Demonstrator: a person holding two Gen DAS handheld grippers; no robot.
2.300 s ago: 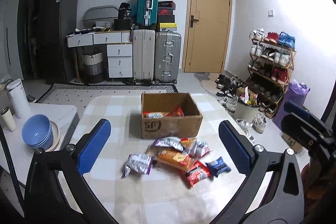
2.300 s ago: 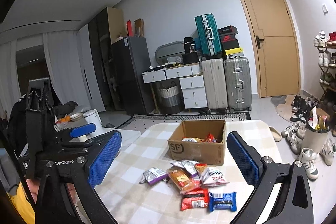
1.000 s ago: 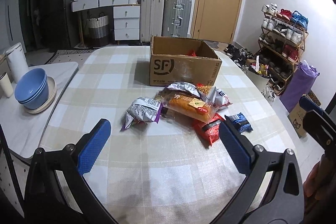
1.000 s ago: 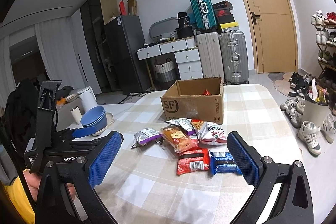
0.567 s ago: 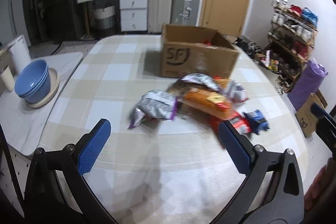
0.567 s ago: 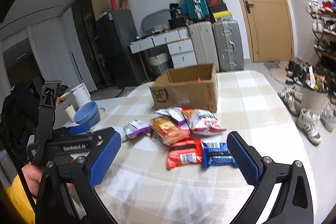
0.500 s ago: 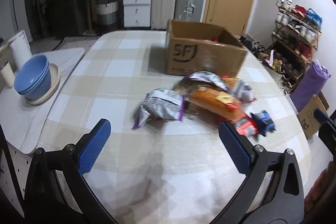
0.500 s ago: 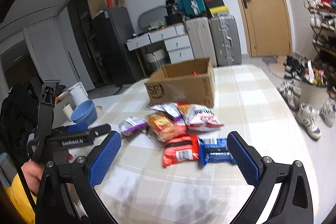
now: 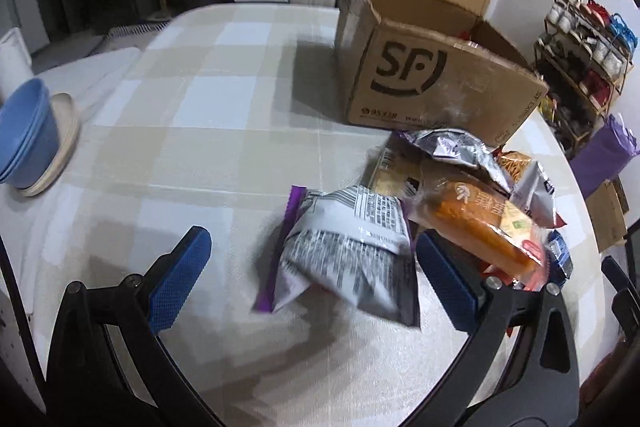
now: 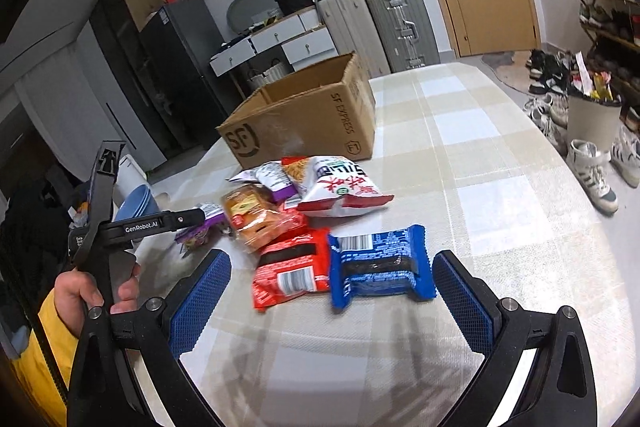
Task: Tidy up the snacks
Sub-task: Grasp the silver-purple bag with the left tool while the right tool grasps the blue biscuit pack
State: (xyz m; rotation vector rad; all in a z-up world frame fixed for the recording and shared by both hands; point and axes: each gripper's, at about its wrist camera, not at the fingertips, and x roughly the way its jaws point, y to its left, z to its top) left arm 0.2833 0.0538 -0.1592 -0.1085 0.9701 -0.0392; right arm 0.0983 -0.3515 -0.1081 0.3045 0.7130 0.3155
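A: Left claw point(image 9: 308, 267) — state?

B: Jaws spread wide, nothing held. The silver crinkly snack bag with a purple edge point(image 9: 344, 247) lies between the blue pads at lower centre of the left view, flat on the checked beige tabletop point(image 9: 192, 115). Looks lined up for a pinch, my guess.

A: Right claw point(image 10: 330, 289)?

B: Also wide apart, empty. The blue foil biscuit packet point(image 10: 380, 263) sits between its pads at lower centre, touching the red foil packet point(image 10: 292, 271) on its left.

A: Why is the pile there?

B: Loose snacks heap just in front of the open brown cardboard box marked SF point(image 10: 304, 119), so each has a short way in. The orange bread pack point(image 9: 476, 223) overlaps the silver bag's right side, which could drag.

A: Room to move?

B: Bare tabletop left of the silver bag, wide. Right half of the tabletop in the right view is free too. Box top is open. Stacked blue bowls point(image 9: 24, 139) sit at the far left edge, well apart.
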